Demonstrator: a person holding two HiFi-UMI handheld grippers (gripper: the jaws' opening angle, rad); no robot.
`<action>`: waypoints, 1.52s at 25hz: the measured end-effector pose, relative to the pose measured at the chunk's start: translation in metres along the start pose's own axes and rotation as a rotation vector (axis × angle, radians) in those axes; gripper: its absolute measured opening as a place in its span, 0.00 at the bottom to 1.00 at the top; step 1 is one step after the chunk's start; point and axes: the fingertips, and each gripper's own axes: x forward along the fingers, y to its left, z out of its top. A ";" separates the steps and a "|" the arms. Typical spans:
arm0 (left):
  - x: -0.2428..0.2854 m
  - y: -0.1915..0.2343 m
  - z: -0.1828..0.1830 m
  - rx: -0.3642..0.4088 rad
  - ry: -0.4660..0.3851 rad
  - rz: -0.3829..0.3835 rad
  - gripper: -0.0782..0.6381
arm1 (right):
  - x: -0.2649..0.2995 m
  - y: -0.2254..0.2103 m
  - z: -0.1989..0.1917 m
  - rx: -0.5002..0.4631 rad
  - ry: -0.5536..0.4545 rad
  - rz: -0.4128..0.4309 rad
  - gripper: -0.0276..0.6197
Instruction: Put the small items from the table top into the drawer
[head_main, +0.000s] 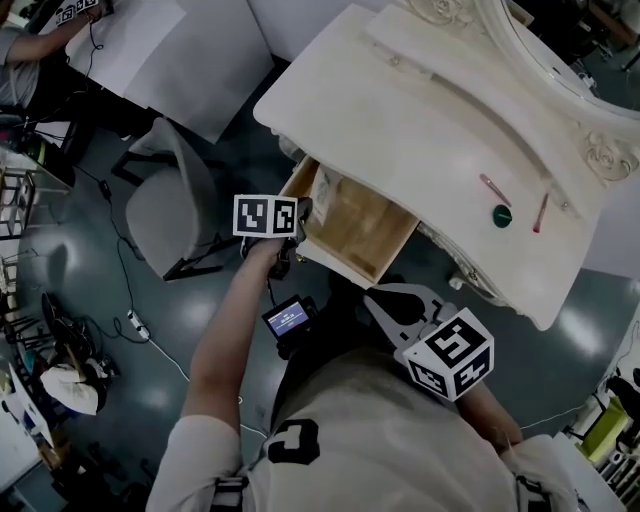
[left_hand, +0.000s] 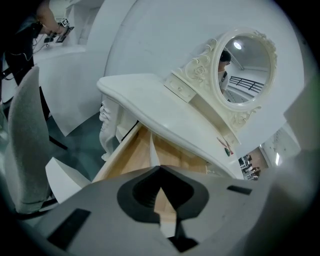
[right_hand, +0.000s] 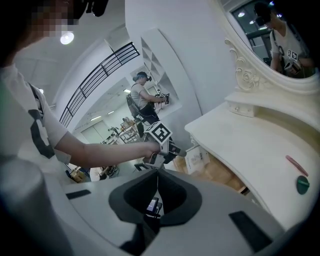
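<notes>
Two tongs: left tongs (left_hand: 160, 170) closed on nothing; right tongs (right_hand: 158, 174) closed, empty, held near the person's body.
Drawer (head_main: 350, 225): pulled out just ahead of the left tongs, whose tips sit at its front corner; contact unclear.
Items: pink stick (head_main: 494, 189), green round piece (head_main: 502, 216) and red stick (head_main: 540, 213) lie on the tabletop (head_main: 400, 140), well beyond the right tongs.
Progress: drawer open; seemingly all three remain.
Axes: pink stick lies roughly parallel to the right tongs; red stick points toward the mirror (left_hand: 245, 65).
</notes>
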 end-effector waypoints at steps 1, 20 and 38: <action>0.002 0.001 0.001 0.005 0.006 0.003 0.19 | 0.000 0.000 0.000 0.000 0.000 0.001 0.09; 0.040 0.016 -0.003 0.137 0.108 0.127 0.19 | -0.008 -0.006 -0.013 0.028 0.013 -0.025 0.09; 0.060 0.025 -0.005 0.210 0.208 0.190 0.19 | -0.011 -0.009 -0.012 0.049 0.001 -0.046 0.09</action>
